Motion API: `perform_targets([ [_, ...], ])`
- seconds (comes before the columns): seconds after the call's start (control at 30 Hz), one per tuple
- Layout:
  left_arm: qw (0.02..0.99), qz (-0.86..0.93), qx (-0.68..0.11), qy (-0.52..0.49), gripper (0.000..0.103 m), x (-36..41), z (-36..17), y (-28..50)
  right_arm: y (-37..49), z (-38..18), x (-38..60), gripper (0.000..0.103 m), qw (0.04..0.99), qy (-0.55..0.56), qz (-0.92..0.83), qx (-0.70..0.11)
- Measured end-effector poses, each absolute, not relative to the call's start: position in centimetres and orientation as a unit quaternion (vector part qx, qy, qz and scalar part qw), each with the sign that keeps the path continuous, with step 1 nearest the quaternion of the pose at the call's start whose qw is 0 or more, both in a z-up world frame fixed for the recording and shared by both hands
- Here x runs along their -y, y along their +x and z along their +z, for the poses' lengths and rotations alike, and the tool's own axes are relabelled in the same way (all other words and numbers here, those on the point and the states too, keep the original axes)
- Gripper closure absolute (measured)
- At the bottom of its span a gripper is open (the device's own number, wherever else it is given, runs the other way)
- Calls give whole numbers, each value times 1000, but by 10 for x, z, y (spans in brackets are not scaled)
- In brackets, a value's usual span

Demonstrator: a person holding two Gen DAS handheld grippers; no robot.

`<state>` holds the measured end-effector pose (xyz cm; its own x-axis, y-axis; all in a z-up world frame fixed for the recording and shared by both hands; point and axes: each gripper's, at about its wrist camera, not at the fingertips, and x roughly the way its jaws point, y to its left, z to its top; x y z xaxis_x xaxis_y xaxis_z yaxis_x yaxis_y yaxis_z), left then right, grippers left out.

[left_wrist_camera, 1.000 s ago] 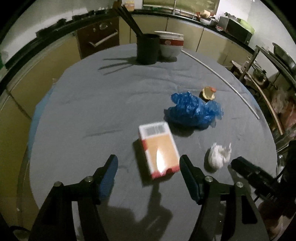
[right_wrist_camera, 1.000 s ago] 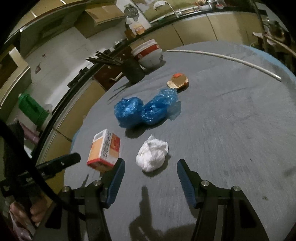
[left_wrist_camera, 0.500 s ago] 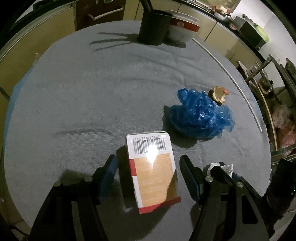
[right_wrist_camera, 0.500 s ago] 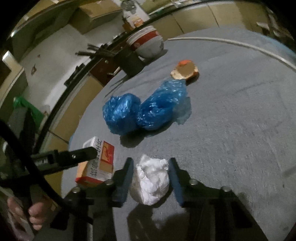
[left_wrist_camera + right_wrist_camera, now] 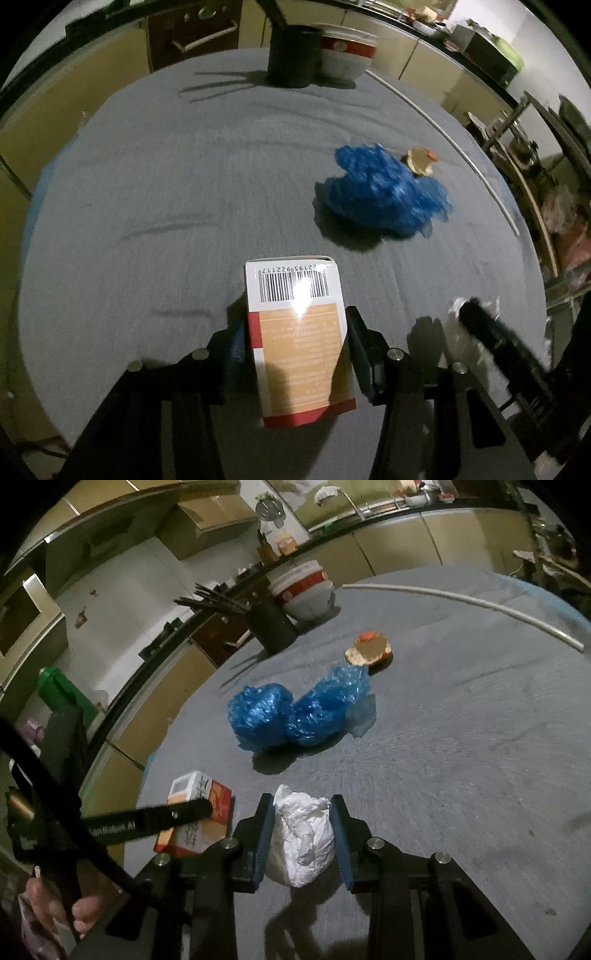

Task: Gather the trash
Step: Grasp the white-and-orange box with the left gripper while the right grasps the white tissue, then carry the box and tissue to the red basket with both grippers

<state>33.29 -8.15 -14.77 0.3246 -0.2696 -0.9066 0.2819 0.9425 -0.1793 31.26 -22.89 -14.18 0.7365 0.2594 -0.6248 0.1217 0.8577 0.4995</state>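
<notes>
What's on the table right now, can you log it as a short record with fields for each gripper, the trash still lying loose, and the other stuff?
left gripper: jaws just closing around the carton, pads at its sides
right gripper: shut on the white paper wad
loose trash: blue plastic bags; food scrap just beyond them
other items: black cup holding chopsticks, red-and-white bowls beside it, thin white rod
surface: table with grey cloth
</notes>
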Motion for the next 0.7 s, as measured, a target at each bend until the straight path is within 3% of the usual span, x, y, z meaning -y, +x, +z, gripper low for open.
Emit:
perform_targets([
  [0.7,837,-215,-494,96,51,104,-94,180,161,-92,239,70,918,255,12,-304],
])
